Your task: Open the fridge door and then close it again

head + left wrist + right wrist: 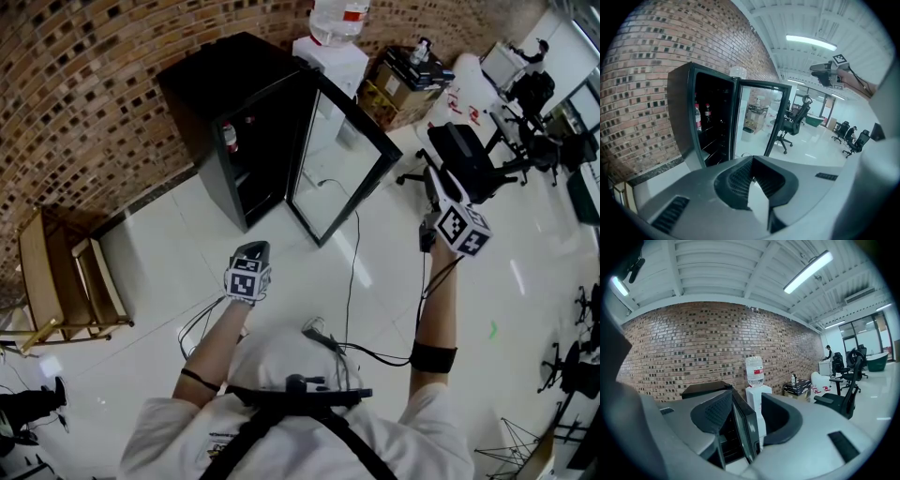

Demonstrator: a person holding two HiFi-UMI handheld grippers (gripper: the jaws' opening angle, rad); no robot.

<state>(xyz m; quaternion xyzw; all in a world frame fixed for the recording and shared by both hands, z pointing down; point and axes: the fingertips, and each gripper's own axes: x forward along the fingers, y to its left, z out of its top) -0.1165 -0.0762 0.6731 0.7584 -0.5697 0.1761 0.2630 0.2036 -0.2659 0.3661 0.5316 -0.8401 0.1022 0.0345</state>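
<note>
Your left gripper (752, 180) has its fingers pressed together on nothing, and your right gripper's (746, 422) fingers are spread and empty. Ahead of both sets of fingers, well apart from them, the black fridge (217, 105) stands against the brick wall (94, 94), its glass door (342, 157) swung open.

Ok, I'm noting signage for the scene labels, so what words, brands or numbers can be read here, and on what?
No text can be read in any view.
Red label on the water jug: too blurred to read.
Red labels on the bottles in the fridge: too small.
Red print on the white bag: blurred.
Small print on the person's shirt: too small.
</note>
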